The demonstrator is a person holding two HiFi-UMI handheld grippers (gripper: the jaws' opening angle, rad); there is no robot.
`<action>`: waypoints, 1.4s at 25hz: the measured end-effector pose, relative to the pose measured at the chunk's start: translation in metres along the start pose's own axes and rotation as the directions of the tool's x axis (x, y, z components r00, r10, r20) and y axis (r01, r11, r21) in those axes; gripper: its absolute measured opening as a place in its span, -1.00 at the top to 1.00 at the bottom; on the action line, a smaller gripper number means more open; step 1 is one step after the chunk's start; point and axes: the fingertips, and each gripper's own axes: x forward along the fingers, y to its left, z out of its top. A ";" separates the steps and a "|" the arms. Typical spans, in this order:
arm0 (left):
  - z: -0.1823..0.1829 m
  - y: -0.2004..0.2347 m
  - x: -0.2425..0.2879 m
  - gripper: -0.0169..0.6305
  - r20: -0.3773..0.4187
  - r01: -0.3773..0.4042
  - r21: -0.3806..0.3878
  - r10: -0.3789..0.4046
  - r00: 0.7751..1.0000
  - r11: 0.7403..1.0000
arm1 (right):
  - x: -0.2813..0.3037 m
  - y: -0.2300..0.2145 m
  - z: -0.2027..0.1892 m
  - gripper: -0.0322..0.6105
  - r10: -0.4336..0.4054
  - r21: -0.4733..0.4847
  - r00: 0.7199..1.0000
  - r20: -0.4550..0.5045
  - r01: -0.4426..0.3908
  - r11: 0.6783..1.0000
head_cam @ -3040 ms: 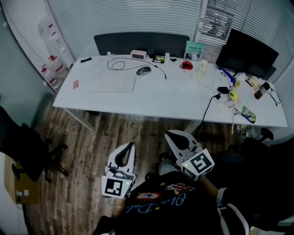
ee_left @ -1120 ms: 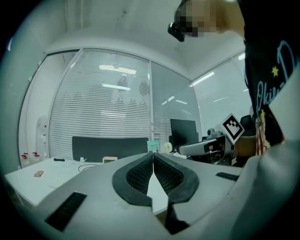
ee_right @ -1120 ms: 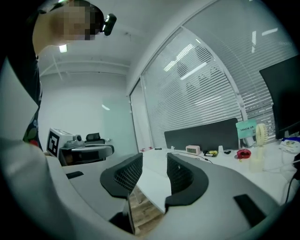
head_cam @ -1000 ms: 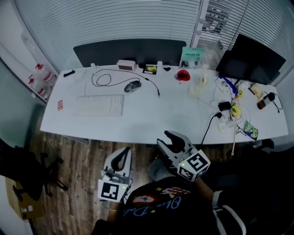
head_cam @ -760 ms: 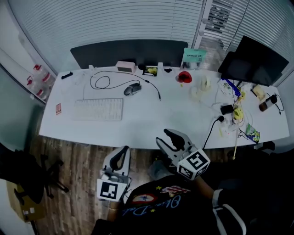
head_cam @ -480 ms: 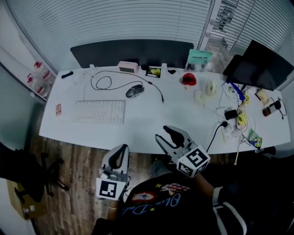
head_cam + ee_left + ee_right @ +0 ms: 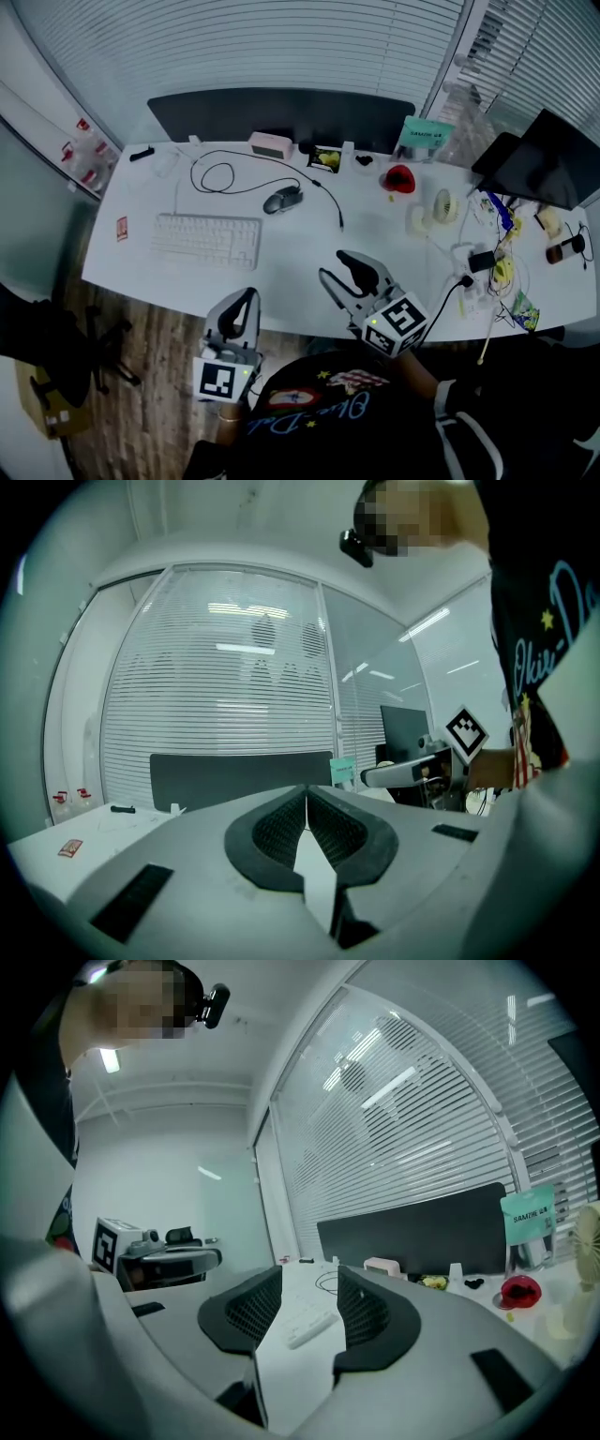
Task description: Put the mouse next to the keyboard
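The left gripper (image 7: 305,794) has its jaws pressed together with nothing between them. It hangs on the near side of the white keyboard (image 7: 204,240), off the front edge of the desk (image 7: 300,267). The right gripper (image 7: 309,1283) has its jaws partly apart and opening, empty, to the keyboard's near right. The dark mouse (image 7: 282,199) lies beyond the keyboard's far right corner, apart from it. Its cable (image 7: 225,178) loops behind the keyboard.

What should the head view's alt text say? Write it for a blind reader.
Seen from above, a white desk holds a keyboard and, apart behind its right end, a corded mouse. At the front edge the right gripper, jaws opening and empty, points toward them; the left gripper beside it is shut.
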 end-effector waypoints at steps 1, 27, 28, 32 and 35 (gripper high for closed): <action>0.000 0.002 0.003 0.93 -0.001 -0.004 0.001 0.004 1.000 1.000 | 0.003 -0.004 -0.001 0.41 0.001 0.002 1.000 -0.006 -0.001 1.000; 0.013 0.182 0.047 0.93 0.023 0.241 0.054 -0.242 0.970 0.969 | 0.147 -0.013 -0.032 0.25 -0.366 0.079 0.927 -0.079 0.372 0.925; 0.013 0.190 0.048 0.93 0.023 0.249 0.058 -0.251 0.968 0.967 | 0.152 -0.014 -0.036 0.24 -0.385 0.084 0.919 -0.087 0.392 0.916; 0.010 0.223 0.049 0.93 0.022 0.267 0.058 -0.269 0.963 0.962 | 0.173 -0.024 -0.050 0.20 -0.461 0.105 0.881 -0.107 0.471 0.876; 0.000 0.249 0.042 0.93 0.007 0.264 0.046 -0.265 0.964 0.963 | 0.189 -0.030 -0.062 0.19 -0.509 0.104 0.851 -0.129 0.522 0.846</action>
